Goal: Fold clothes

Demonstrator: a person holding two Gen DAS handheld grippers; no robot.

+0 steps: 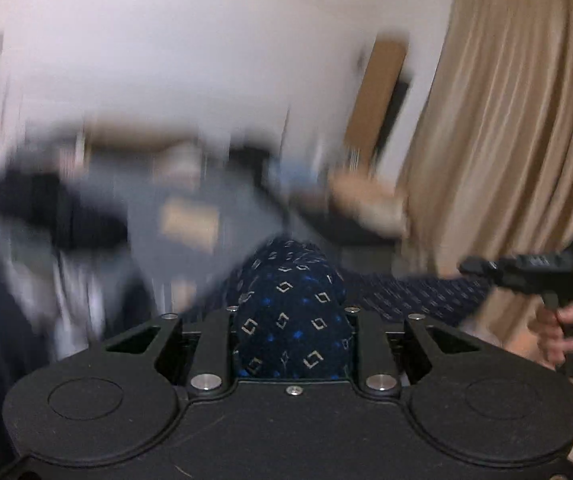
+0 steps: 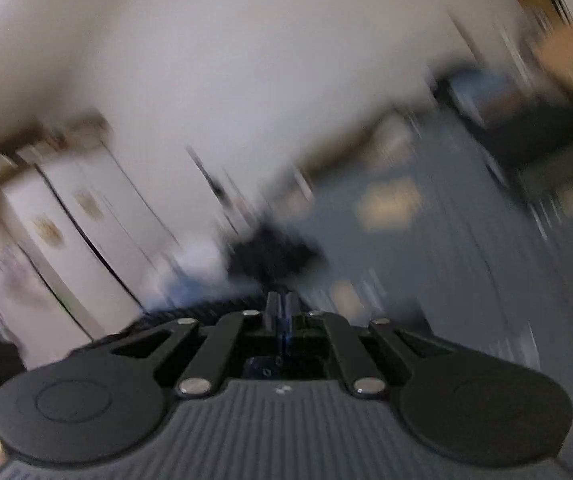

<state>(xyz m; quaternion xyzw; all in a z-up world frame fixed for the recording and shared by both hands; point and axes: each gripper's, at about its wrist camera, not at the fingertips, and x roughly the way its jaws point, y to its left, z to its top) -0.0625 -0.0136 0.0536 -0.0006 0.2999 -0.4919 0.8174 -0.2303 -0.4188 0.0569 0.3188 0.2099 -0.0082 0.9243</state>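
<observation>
A dark navy garment (image 1: 294,320) with small white and blue diamond marks is bunched thickly between the jaws of my left gripper (image 1: 292,280), which is shut on it; the cloth hides the fingertips. From there a band of the same cloth (image 1: 414,292) stretches right to my right gripper (image 1: 466,268), held by a person's hand (image 1: 566,332). In the right wrist view the right gripper (image 2: 282,304) is shut, its pads pressed together on a thin sliver of blue cloth (image 2: 284,338). Both views are smeared by motion.
A beige curtain (image 1: 506,140) hangs at the right. Blurred white cabinet doors (image 2: 78,232) stand at the left of the right wrist view. A grey-blue surface (image 2: 466,280) with dark and pale items on it lies below and ahead.
</observation>
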